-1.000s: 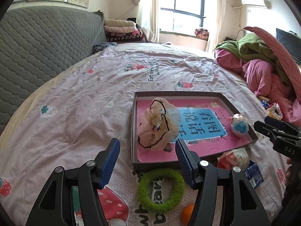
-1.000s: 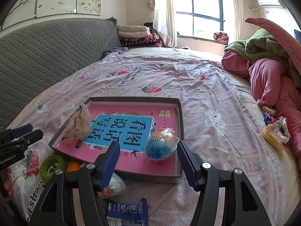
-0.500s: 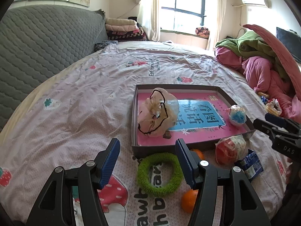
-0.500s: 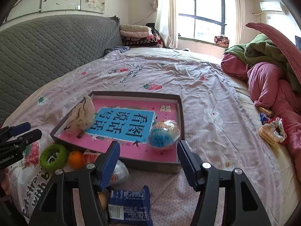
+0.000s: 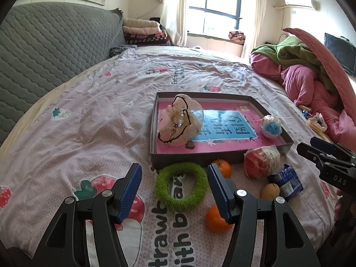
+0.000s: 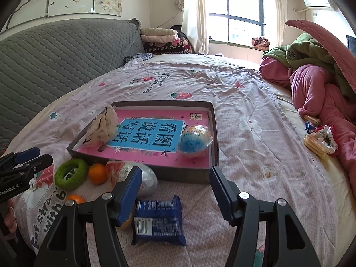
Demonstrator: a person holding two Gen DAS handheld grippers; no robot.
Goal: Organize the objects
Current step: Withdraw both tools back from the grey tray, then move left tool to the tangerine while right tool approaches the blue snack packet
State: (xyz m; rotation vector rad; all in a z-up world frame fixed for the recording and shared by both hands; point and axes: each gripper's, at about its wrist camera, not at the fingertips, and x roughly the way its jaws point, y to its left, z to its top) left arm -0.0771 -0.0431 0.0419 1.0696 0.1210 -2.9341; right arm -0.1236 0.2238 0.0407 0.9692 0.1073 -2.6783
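A dark shallow box (image 5: 153, 131) (image 6: 212, 131) with a pink and blue bottom lies on the bed. Inside are a beige cloth bundle (image 5: 178, 120) (image 6: 102, 128) and a wrapped blue ball (image 5: 271, 125) (image 6: 194, 140). In front of the box lie a green fuzzy ring (image 5: 181, 185) (image 6: 71, 173), two oranges (image 5: 217, 219) (image 5: 222, 166) (image 6: 97, 173), a wrapped red and silver ball (image 5: 261, 161) (image 6: 145, 179), a blue snack pack (image 5: 287, 181) (image 6: 158, 219) and a small yellow fruit (image 5: 270, 191). My left gripper (image 5: 174, 190) is open and empty above the ring. My right gripper (image 6: 175, 194) is open and empty above the snack pack.
The bed has a pink strawberry-print sheet (image 5: 89, 122). A grey quilted headboard (image 5: 44, 51) runs along the left. Pink and green bedding (image 6: 316, 84) is piled at the right, with snack packets (image 6: 320, 141) beside it. Folded blankets (image 5: 142, 31) sit at the far end.
Both grippers have drawn back toward the near edge of the bed, so more loose objects in front of the box show. Both stay open and empty. Nothing on the bed moved.
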